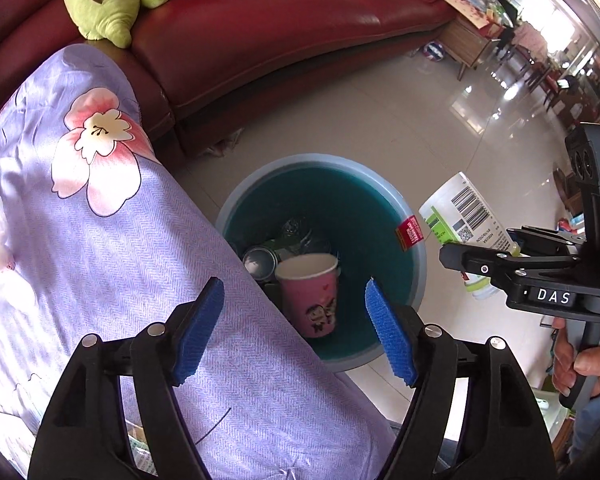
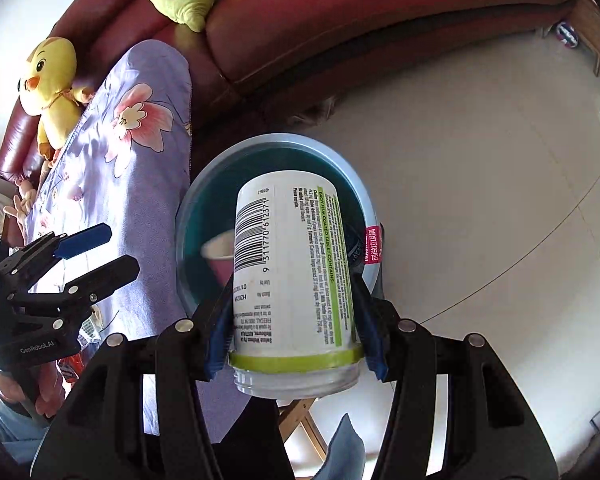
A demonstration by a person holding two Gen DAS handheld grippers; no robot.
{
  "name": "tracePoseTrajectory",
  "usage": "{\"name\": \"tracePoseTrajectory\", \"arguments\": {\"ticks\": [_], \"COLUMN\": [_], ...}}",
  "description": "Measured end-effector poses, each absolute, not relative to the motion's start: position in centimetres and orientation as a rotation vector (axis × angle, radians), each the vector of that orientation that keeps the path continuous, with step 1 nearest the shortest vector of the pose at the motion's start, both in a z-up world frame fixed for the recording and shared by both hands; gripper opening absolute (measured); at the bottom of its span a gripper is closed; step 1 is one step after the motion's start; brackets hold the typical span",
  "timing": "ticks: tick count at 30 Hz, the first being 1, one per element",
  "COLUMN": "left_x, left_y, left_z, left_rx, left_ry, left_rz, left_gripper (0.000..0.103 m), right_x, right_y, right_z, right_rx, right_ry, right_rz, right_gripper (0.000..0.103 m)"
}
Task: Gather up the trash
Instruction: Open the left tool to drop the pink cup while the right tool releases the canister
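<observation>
A round blue-grey trash bin [image 1: 414, 240] stands on the floor beside the table; it also shows in the right wrist view [image 2: 364, 196]. Inside lie a pink paper cup [image 1: 312, 300], a metal can [image 1: 260, 262] and crumpled plastic. My left gripper [image 1: 296, 328] is open and empty, above the table edge and the bin. My right gripper [image 2: 292, 324] is shut on a white pill bottle with a green-banded label [image 2: 292, 264], held tilted over the bin's right rim; the bottle also shows in the left wrist view [image 1: 460, 212].
A table with a purple floral cloth [image 1: 80, 240] lies left of the bin. A dark red leather sofa [image 1: 280, 20] with a green plush toy [image 1: 100, 0] and a yellow duck plush [image 2: 52, 80] stands behind. Glossy tile floor [image 2: 480, 160] spreads to the right.
</observation>
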State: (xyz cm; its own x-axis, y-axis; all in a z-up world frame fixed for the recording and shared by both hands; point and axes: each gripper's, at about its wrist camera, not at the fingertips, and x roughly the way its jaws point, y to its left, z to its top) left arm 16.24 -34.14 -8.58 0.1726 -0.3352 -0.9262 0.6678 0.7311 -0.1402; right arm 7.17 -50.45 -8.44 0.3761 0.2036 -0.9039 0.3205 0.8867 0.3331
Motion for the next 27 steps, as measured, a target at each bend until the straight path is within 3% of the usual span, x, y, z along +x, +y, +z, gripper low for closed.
{"name": "tracePoseTrajectory", "arguments": {"ticks": [12, 15, 27], "left_x": [16.0, 15.9, 15.3], "left_y": [-31.9, -31.4, -29.7], "left_z": [-6.8, -6.7, -7.2], "left_rx": [0.293, 0.284, 0.243], "left_ry": [1.158, 1.163, 1.192], "left_rz": [-0.728, -0.734, -0.737], "left_gripper": [0.089, 0.089, 0.090], "right_x": [8.6, 9.3, 9.2], "right_y": [-49.3, -49.1, -49.0], "right_z": [-9.1, -9.6, -10.0], "right_rx": [0.471, 0.465, 0.483], "right_ry": [1.235, 1.242, 1.280], "right_rz": [-0.074, -0.082, -0.111], "right_gripper": [0.052, 0.069, 0.078]}}
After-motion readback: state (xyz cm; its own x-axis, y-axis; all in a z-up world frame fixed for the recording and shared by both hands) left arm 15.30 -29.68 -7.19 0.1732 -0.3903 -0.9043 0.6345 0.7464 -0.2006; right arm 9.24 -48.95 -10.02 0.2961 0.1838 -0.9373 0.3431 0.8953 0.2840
